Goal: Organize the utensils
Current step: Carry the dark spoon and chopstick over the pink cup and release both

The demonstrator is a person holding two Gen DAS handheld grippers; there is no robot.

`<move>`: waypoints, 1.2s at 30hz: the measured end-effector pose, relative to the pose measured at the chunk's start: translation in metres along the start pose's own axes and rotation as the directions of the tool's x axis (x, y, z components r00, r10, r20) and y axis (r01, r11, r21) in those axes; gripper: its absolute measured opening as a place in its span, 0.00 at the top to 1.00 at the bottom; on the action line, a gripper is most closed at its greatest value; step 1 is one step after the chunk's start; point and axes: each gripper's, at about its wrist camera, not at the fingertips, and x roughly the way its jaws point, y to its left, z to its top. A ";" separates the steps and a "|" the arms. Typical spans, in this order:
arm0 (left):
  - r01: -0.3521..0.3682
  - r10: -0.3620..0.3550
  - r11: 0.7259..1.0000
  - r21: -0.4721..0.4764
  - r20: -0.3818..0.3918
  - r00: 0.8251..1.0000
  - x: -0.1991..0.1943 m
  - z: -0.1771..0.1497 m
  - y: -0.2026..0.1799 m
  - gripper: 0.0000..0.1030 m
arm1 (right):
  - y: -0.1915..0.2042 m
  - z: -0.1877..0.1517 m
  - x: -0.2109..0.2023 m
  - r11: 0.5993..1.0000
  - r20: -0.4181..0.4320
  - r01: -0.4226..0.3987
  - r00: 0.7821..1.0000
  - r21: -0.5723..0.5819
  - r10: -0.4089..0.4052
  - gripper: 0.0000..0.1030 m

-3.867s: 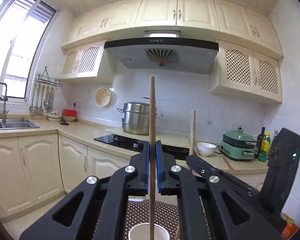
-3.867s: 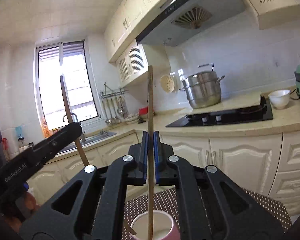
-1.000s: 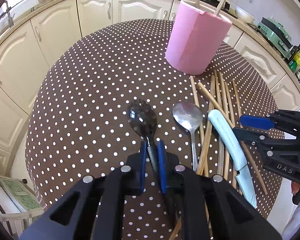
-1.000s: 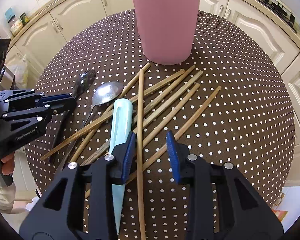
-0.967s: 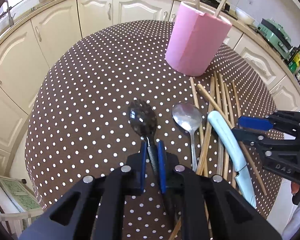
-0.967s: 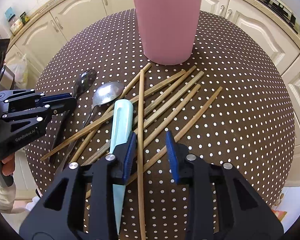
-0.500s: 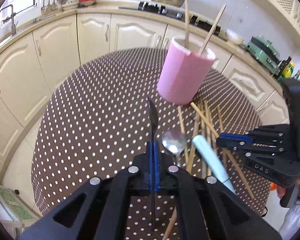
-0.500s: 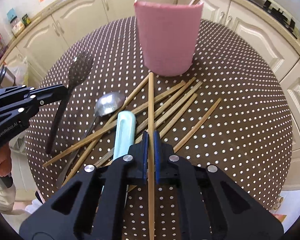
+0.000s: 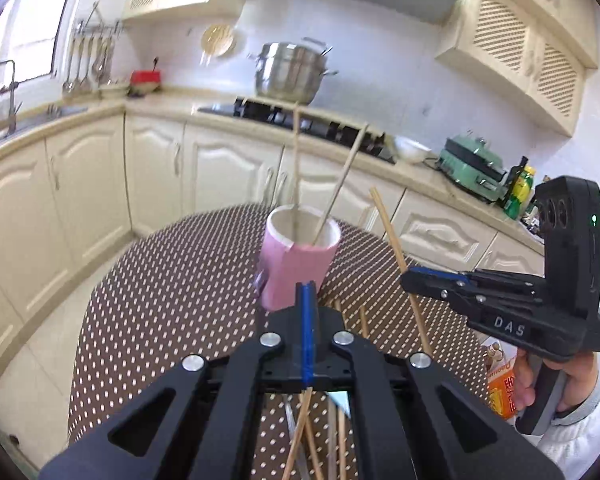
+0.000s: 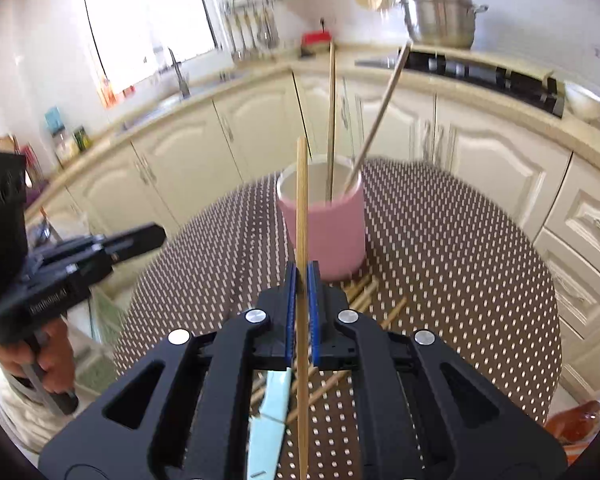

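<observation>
A pink cup [image 9: 296, 264] with two chopsticks in it stands on the dotted round table [image 9: 172, 292]; it also shows in the right wrist view [image 10: 324, 224]. My left gripper [image 9: 306, 300] is shut, with a dark spoon hanging beside its left jaw [image 9: 260, 300]; the grip itself is hidden. My right gripper [image 10: 301, 280] is shut on a wooden chopstick [image 10: 302, 200], held upright in front of the cup. It also shows in the left wrist view [image 9: 396, 256]. Loose chopsticks [image 10: 364, 292] and a light-blue knife [image 10: 272, 420] lie on the table.
Cream cabinets and a counter ring the table. A hob with a steel pot [image 9: 290, 68] is behind the cup, a sink [image 10: 180, 92] to the left. A green appliance [image 9: 472, 164] and bottles stand on the right counter.
Both grippers have lifted off the table and tilted up toward the cup. The left carries the dark spoon, the right a chopstick that it closed on half a second ago.
</observation>
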 end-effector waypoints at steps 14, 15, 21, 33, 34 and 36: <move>-0.110 0.099 0.994 -0.021 -0.300 0.949 0.097 -0.004 0.042 0.65 | -0.023 -0.005 0.033 0.997 -0.035 0.012 0.999 0.078 -0.009 0.94; -0.125 0.116 0.992 -0.008 -0.324 0.939 0.109 -0.006 0.045 0.65 | -0.026 -0.006 0.037 0.996 -0.036 0.013 0.999 0.088 -0.010 0.94; -0.168 0.164 0.985 0.030 -0.429 0.888 0.162 -0.012 0.056 0.66 | -0.045 -0.010 0.060 0.992 -0.056 0.019 0.998 0.123 -0.012 0.94; -0.184 0.158 0.982 -0.033 -0.380 0.911 0.169 -0.012 0.068 0.90 | -0.059 -0.004 0.054 0.987 0.013 -0.006 1.000 0.160 0.004 0.94; -0.179 0.150 0.982 -0.054 -0.345 0.926 0.157 -0.013 0.069 0.90 | -0.060 -0.002 0.051 0.987 0.024 -0.011 1.000 0.161 0.007 0.94; -0.168 0.137 0.982 -0.089 -0.281 0.950 0.134 -0.012 0.071 0.90 | -0.058 0.002 0.041 0.987 0.065 -0.018 0.998 0.157 0.008 0.94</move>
